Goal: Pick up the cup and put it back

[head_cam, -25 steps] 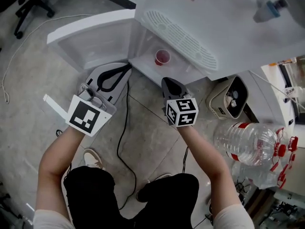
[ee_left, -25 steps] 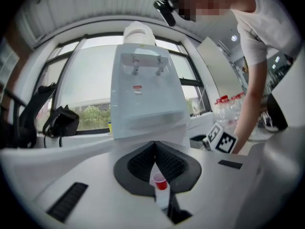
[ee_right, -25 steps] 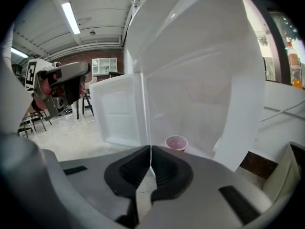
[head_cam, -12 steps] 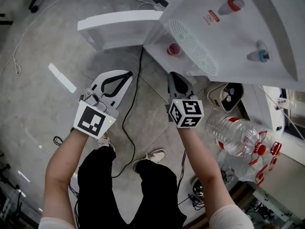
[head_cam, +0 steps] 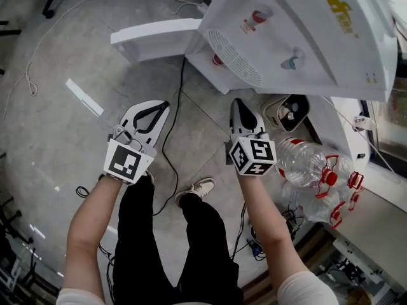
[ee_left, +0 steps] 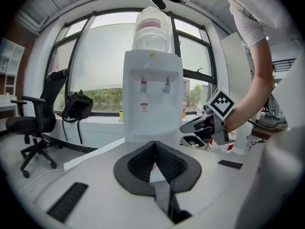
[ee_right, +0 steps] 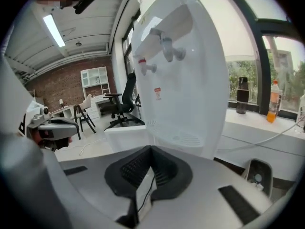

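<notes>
Left gripper (head_cam: 164,105): jaws together, nothing held.
Right gripper (head_cam: 237,102): jaws together, nothing held.
Small red plastic cup (head_cam: 218,60): in white water dispenser (head_cam: 299,18) recess, beyond both.

The head view looks steeply down on the water dispenser (head_cam: 299,37), which both gripper views face from nearby

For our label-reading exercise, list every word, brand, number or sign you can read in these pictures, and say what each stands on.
No text is legible.
Yellow logo on the water dispenser: too blurred to read.
Red-and-white sticker on its front: too small to read.
Square markers on the left gripper and right gripper: patterns, not words.
</notes>
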`<state>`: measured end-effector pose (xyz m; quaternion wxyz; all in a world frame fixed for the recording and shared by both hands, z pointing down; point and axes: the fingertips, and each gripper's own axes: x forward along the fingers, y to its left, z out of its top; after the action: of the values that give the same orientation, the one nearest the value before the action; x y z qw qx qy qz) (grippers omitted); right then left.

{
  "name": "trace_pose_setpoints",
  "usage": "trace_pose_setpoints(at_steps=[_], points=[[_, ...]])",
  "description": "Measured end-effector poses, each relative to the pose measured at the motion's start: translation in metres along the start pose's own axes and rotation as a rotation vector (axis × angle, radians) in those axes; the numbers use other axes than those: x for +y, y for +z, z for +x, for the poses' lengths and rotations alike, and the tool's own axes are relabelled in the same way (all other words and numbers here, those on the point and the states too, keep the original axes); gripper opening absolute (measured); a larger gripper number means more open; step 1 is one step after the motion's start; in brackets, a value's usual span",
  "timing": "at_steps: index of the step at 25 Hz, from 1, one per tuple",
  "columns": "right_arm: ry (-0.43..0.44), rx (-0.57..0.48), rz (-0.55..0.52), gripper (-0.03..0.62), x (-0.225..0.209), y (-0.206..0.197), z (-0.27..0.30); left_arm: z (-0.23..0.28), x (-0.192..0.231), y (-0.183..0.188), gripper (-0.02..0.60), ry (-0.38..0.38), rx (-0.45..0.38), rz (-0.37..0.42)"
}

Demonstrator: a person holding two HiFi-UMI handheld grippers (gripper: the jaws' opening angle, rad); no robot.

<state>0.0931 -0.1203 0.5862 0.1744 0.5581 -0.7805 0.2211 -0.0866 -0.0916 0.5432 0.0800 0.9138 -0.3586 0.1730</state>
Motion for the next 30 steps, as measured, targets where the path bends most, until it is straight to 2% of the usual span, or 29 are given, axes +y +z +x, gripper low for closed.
trace_pose_setpoints(at_steps=[6,10,17,22,30], points=[[-0.062,-0.007,0.036,0.02,0.0,0.05,-0.067,-0.023,-0.021,0.07,0.023,-0.023,-0.003,-0.004],[-0.139,-0.053,0.132,0.02,-0.01,0.092,-0.115,-0.04,-0.026,0.116,0.023,-0.029,-0.005,0.011],[-0.236,-0.111,0.177,0.02,-0.021,0.167,-0.204,-0.075,-0.042,0.198,0.023,-0.031,-0.003,-0.031],[-0.226,-0.179,0.176,0.02,-0.014,0.227,-0.249,-0.091,-0.053,0.267,0.023,-0.029,-0.037,-0.031],[-0.144,-0.244,0.119,0.02,0.002,0.306,-0.325,-0.138,-0.071,0.361,0.023,0.01,-0.088,0.004]])
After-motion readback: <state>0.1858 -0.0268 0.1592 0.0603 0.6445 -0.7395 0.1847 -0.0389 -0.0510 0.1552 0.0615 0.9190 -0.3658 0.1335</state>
